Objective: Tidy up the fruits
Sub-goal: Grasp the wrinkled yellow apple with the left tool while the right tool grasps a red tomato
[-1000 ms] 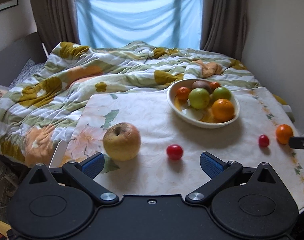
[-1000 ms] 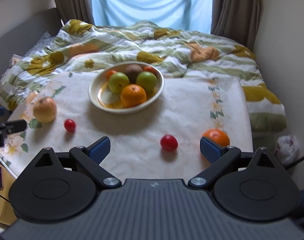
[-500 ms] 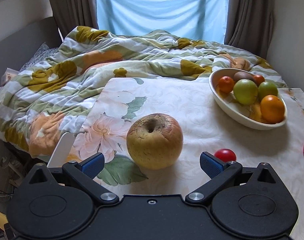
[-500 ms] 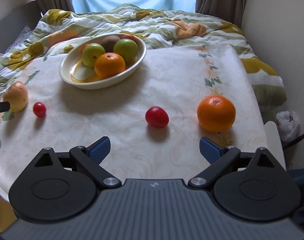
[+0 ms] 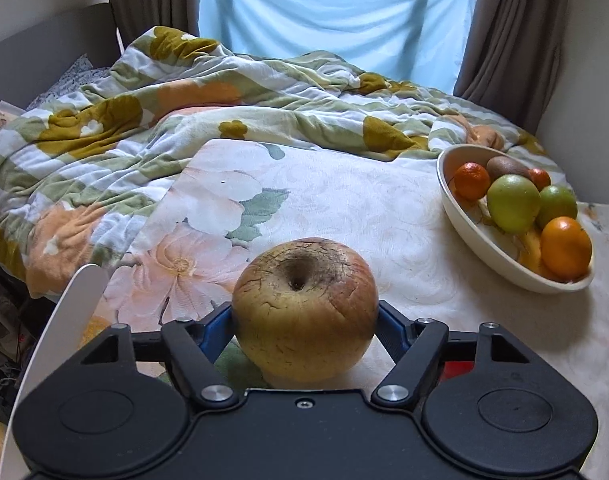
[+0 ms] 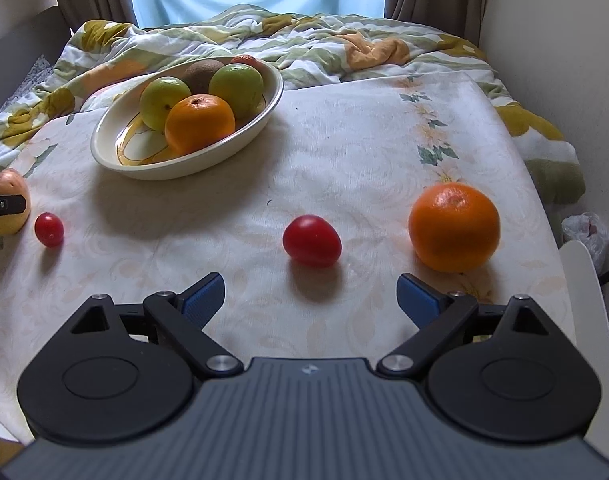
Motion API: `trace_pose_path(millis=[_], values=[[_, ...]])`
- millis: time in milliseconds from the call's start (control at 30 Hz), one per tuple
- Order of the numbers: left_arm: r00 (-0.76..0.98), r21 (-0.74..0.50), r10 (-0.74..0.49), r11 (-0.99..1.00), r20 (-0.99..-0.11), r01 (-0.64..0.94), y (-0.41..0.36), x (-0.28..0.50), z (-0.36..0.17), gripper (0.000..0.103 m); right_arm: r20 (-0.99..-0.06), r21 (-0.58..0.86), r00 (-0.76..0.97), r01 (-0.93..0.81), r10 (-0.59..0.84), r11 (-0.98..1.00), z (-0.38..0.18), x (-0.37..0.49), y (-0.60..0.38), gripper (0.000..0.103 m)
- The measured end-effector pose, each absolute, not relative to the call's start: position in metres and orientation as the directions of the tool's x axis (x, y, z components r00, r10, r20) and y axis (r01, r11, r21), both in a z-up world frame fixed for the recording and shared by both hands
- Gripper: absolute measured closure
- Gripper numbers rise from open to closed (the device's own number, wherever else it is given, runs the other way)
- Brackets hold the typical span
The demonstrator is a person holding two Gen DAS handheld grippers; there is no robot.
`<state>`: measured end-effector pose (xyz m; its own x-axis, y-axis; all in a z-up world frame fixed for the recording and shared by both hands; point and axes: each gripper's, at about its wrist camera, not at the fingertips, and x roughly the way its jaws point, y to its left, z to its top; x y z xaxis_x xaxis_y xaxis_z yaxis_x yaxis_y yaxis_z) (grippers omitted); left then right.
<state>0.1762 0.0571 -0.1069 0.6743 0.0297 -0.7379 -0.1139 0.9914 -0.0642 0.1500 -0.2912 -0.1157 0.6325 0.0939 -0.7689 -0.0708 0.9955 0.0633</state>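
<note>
Left gripper (image 5: 304, 316): we have just been closing our jaws onto the wrinkled apple (image 5: 304, 308) on the tablecloth (image 5: 344, 200), to carry it | right gripper (image 6: 310, 294): jaws wide, nearing the cherry tomato (image 6: 311, 241) | bowl (image 6: 116, 156): destination.

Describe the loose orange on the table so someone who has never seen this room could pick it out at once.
Start at the table with the pale floral cloth at the foot of the bed. From the oval fruit bowl look toward the near right edge, past a small red tomato, to the loose orange ahead of the open right gripper. It is the only orange outside the bowl, far bigger than either tomato.
</note>
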Motion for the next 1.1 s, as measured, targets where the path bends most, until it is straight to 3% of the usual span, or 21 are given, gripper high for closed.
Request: trace_pose_path(millis=[133, 400, 633, 700, 1100], values=[[0.678, -0.047, 0.037, 0.993, -0.734, -0.105, 0.053, 0.175, -0.107, 0.025, -0.77, 0.067, 0.631, -0.061, 0.091, 0.996, -0.121, 0.158, -0.292, 0.0], [0.678, -0.055, 0.027, 0.994, -0.734, -0.099, 0.055, 0.171, -0.106, 0.026, -0.759, 0.07, 0.644, -0.057, 0.09, 0.996, -0.124, 0.169, -0.288, 0.027], [0.679, -0.053, 0.021, 0.995, -0.734, -0.088, 0.051, 0.166, -0.106, 0.026, -0.747, 0.093, 0.659, -0.027, 0.088, 0.995, -0.123, 0.174, -0.287, 0.038], [0.678, -0.059, 0.019, 0.994, -0.735, -0.092, 0.052, 0.164, -0.107, 0.026, -0.745, 0.084, 0.662, -0.023, 0.078, 0.996, -0.122, 0.175, -0.287, 0.053], [0.675, -0.067, 0.009, 0.994, -0.738, -0.086, 0.043, 0.148, -0.096, 0.026, -0.738, 0.104, 0.666, -0.046, 0.108, 0.994, -0.108, 0.168, -0.285, 0.053]])
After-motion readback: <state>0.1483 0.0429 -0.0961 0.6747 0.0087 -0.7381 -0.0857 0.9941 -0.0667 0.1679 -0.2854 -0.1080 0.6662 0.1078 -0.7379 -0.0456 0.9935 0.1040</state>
